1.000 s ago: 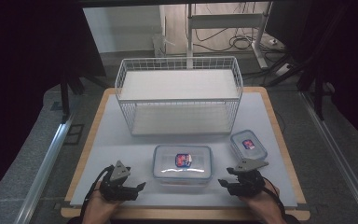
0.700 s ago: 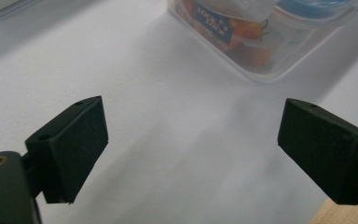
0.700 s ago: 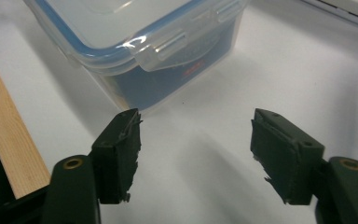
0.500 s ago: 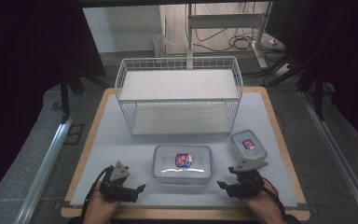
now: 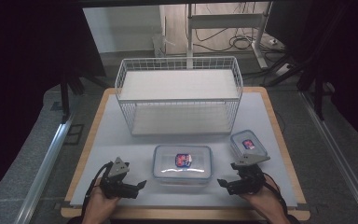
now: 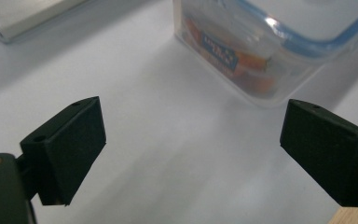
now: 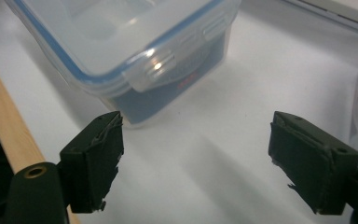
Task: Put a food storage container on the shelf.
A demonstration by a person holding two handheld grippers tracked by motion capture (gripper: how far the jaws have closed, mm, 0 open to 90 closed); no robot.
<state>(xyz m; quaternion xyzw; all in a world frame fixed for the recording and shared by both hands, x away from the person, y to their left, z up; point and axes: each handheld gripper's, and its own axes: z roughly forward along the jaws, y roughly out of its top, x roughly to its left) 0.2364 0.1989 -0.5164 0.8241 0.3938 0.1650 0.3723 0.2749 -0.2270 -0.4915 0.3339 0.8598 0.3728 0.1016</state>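
A large clear container (image 5: 182,163) with a blue-rimmed lid and a red and blue packet inside lies at the front middle of the white tabletop. A smaller lidded container (image 5: 248,145) stands to its right. My left gripper (image 5: 134,186) rests open on the table left of the large container. In the left gripper view the left gripper (image 6: 191,149) is open on bare table, with the large container (image 6: 261,51) ahead to the right. My right gripper (image 5: 226,183) is open just in front of the small container. My right gripper (image 7: 193,158) has the small container (image 7: 130,51) ahead to the left.
A white wire basket shelf (image 5: 177,93) with two levels stands at the back middle of the table (image 5: 116,140). The wooden table edge (image 7: 4,116) runs close beside my right gripper. Dark floor and metal rails flank the table.
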